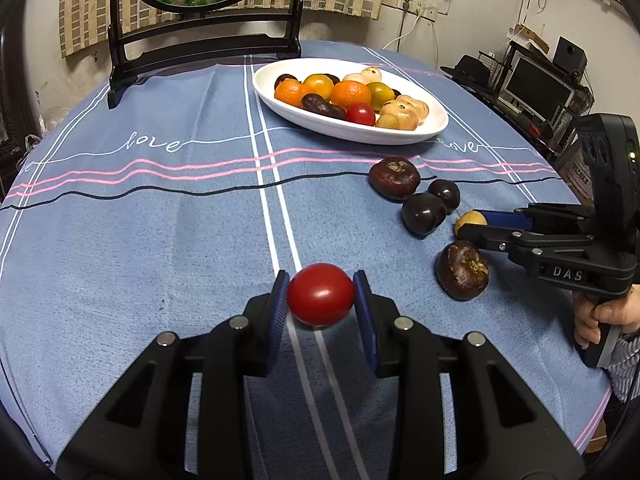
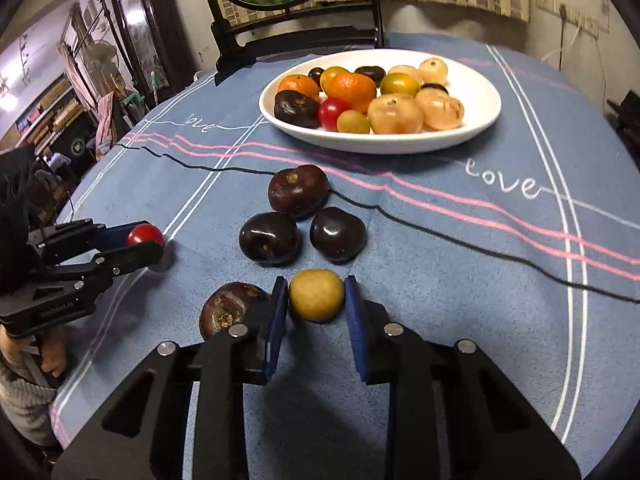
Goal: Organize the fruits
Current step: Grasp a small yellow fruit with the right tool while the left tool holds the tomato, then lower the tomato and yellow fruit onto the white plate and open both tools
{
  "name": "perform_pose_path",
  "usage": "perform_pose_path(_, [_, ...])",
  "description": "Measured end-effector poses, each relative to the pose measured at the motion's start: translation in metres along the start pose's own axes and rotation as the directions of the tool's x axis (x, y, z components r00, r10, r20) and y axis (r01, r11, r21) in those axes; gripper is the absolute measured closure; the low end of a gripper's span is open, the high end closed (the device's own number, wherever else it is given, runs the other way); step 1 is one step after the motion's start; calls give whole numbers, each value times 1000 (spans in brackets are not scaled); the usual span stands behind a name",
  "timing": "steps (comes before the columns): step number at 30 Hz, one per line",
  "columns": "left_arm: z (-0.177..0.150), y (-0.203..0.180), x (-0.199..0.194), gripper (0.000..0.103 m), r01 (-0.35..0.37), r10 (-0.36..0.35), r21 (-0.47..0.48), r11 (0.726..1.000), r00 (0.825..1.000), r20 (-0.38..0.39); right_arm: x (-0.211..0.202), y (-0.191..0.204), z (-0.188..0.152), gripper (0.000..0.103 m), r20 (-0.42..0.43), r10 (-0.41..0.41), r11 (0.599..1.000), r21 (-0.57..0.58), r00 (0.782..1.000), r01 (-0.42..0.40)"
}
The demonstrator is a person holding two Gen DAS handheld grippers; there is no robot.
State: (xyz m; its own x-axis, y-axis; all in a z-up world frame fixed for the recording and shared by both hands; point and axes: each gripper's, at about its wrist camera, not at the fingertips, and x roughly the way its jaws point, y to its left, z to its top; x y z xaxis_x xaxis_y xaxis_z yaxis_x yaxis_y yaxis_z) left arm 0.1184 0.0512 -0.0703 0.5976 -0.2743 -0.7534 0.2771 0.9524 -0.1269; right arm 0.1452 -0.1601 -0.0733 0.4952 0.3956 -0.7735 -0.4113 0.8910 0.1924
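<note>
My left gripper (image 1: 321, 300) is shut on a red cherry tomato (image 1: 321, 295), its blue pads pressing both sides, low over the blue tablecloth. In the right wrist view the same left gripper (image 2: 149, 242) shows at the left edge with the tomato (image 2: 143, 234). My right gripper (image 2: 316, 300) is shut on a small yellow fruit (image 2: 316, 295); from the left wrist view that fruit (image 1: 469, 220) peeks past the right gripper (image 1: 474, 227). A white oval plate (image 2: 380, 146) at the back holds oranges, tomatoes and several pale and dark fruits.
Three dark fruits (image 2: 298, 191), (image 2: 269, 239), (image 2: 338, 234) lie in a cluster just beyond the yellow fruit. A brown fruit (image 2: 226, 308) sits against my right gripper's left finger. A dark wooden chair (image 1: 200, 44) stands at the table's far edge.
</note>
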Motion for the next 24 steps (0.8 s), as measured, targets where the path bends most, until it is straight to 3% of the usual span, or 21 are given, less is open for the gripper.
perform_pose_path(8, [0, 2, -3, 70, 7, -7, -6, 1000, 1000, 17, -5, -2, 2, 74, 19, 5, 1000, 8, 1000, -5])
perform_pose_path(12, [10, 5, -13, 70, 2, 0, -29, 1000, 998, 55, -28, -15, 8, 74, 105, 16, 997, 68, 994, -23])
perform_pose_path(18, [78, -4, -44, 70, -58, 56, 8, 998, 988, 146, -85, -41, 36, 74, 277, 16, 986, 156, 961, -61])
perform_pose_path(24, [144, -18, -38, 70, -22, 25, -18, 1000, 977, 211, -123, -49, 85, 74, 392, -7, 986, 156, 920, -59])
